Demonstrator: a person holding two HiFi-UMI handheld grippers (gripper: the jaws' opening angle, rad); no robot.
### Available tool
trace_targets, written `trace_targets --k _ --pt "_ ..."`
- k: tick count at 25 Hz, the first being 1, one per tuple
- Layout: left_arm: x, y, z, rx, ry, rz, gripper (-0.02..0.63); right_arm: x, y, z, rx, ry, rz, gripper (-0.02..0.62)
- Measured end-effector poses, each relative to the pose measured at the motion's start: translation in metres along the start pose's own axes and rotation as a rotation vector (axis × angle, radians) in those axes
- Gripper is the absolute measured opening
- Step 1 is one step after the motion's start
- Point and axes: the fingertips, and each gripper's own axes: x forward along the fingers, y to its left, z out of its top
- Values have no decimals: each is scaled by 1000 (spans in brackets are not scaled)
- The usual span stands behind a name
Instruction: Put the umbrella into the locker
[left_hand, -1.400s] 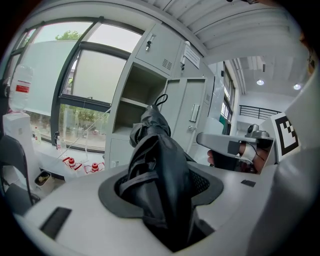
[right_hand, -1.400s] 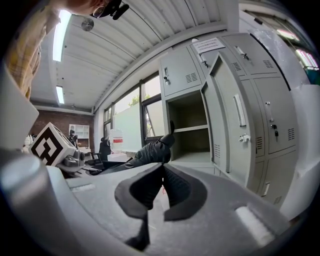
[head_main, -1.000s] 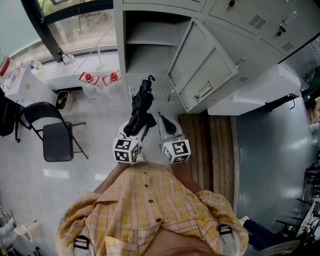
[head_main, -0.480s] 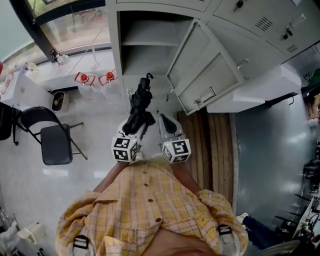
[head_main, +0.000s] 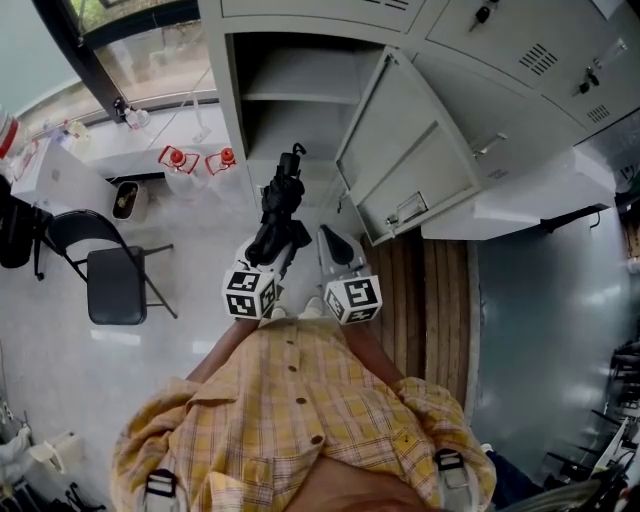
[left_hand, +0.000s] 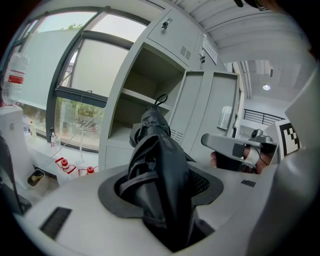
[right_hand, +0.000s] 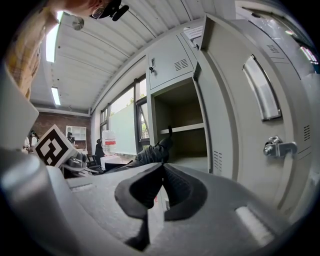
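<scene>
one axis decides it: the folded umbrella (head_main: 283, 205), clamped in the left gripper (head_main: 268, 255), runs lengthwise straight ahead toward the open locker (head_main: 300, 128). the right gripper (right_hand: 161, 167), just beside it, is pinched together on nothing. the head view foreshortens the umbrella; the right gripper view shows it side-on, its far end below the shelf (right_hand: 187, 128).
</scene>
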Motion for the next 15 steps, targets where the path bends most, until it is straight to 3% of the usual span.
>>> trace_targets --k 15 --pt "59 17 24 -32 -10 55 230 13 -34 -1 -8 -6 43 -3"
